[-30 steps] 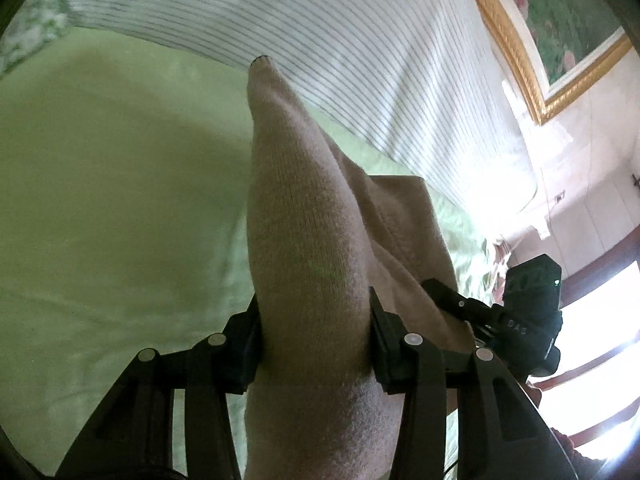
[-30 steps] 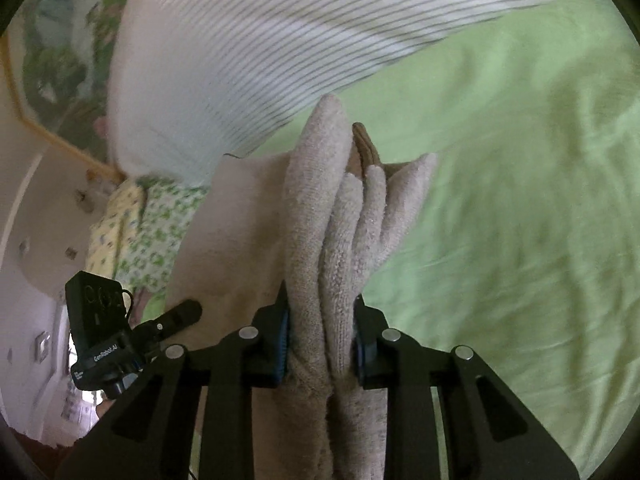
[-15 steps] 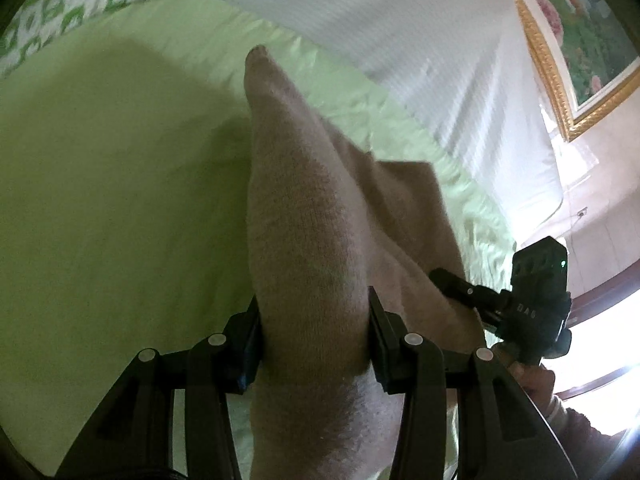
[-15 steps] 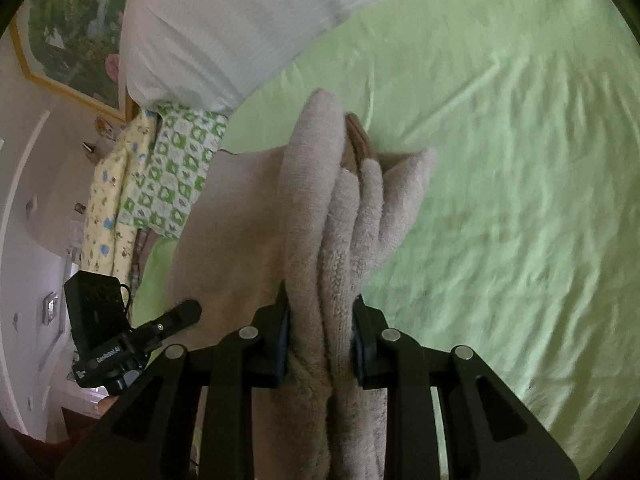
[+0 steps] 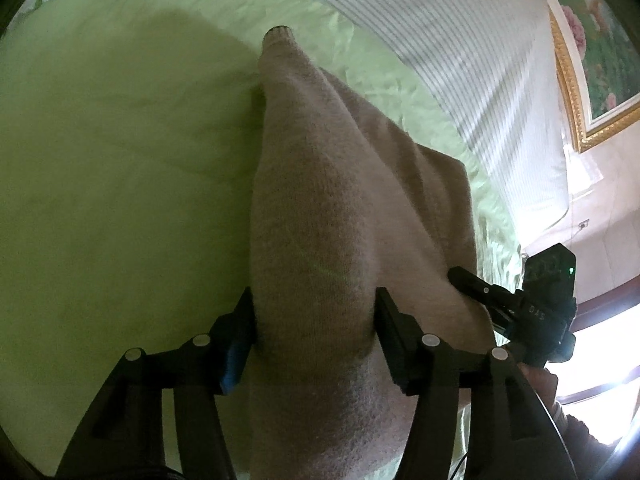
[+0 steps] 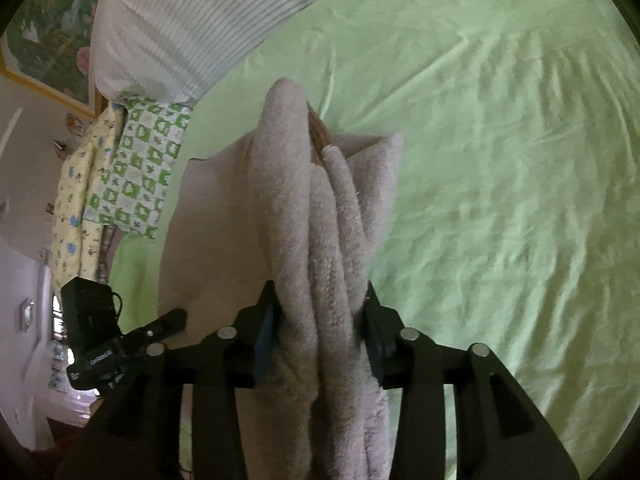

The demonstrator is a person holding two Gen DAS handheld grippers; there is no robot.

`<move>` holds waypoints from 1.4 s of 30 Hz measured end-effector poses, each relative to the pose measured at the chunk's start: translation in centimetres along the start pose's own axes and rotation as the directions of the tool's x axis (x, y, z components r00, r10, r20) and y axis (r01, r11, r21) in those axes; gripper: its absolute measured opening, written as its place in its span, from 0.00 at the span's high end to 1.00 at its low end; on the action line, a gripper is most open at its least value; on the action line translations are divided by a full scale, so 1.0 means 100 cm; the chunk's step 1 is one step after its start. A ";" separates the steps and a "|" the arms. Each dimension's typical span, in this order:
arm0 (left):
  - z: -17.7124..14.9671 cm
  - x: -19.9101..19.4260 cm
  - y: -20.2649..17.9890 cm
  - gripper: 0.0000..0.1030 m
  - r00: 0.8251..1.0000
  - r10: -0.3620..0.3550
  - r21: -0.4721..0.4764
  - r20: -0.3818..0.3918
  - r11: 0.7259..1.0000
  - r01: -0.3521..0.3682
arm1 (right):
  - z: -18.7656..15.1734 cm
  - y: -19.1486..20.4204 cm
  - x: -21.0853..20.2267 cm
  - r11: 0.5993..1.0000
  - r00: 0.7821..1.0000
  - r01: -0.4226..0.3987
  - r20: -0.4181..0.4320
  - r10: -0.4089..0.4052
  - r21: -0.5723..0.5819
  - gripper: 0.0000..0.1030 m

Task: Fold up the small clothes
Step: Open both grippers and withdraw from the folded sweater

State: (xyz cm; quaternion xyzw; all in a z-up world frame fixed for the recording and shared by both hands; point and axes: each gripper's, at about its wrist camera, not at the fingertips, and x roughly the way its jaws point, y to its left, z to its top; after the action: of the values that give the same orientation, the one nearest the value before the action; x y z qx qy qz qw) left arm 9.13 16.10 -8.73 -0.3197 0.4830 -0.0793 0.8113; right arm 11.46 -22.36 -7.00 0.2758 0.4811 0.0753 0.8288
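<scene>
A beige knitted garment [image 5: 320, 208] hangs between both grippers above the green bed sheet [image 5: 120, 160]. My left gripper [image 5: 314, 312] is shut on a thick bunch of the garment, whose far tip droops toward the sheet. My right gripper [image 6: 320, 312] is shut on several bunched folds of the same garment [image 6: 316, 208]. The right gripper also shows at the right edge of the left wrist view [image 5: 520, 304], and the left gripper at the lower left of the right wrist view [image 6: 132, 336]. The cloth hides the pads of both grippers.
A white striped pillow [image 5: 460, 40] lies at the head of the bed, also in the right wrist view [image 6: 192, 28]. Green and yellow patterned cloths [image 6: 128, 168] lie beside it. A gold-framed flower picture [image 5: 592, 48] hangs on the wall.
Both grippers, still holding the garment, have tipped down toward the sheet and away from the pillow. The garment's hanging tip has come closer to the sheet.
</scene>
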 end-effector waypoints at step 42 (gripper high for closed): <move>-0.092 -0.041 -0.026 0.41 0.957 0.285 0.206 -0.058 0.941 -0.268 | -0.106 0.018 -0.065 0.936 0.944 0.329 0.082 -0.321 -0.122 0.51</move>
State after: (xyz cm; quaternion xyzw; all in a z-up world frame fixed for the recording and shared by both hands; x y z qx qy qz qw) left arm -0.19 11.76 -7.22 -0.1634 0.5477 -0.0257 0.8202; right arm -0.64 -19.33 -5.19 0.1385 0.4882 -0.0390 0.8608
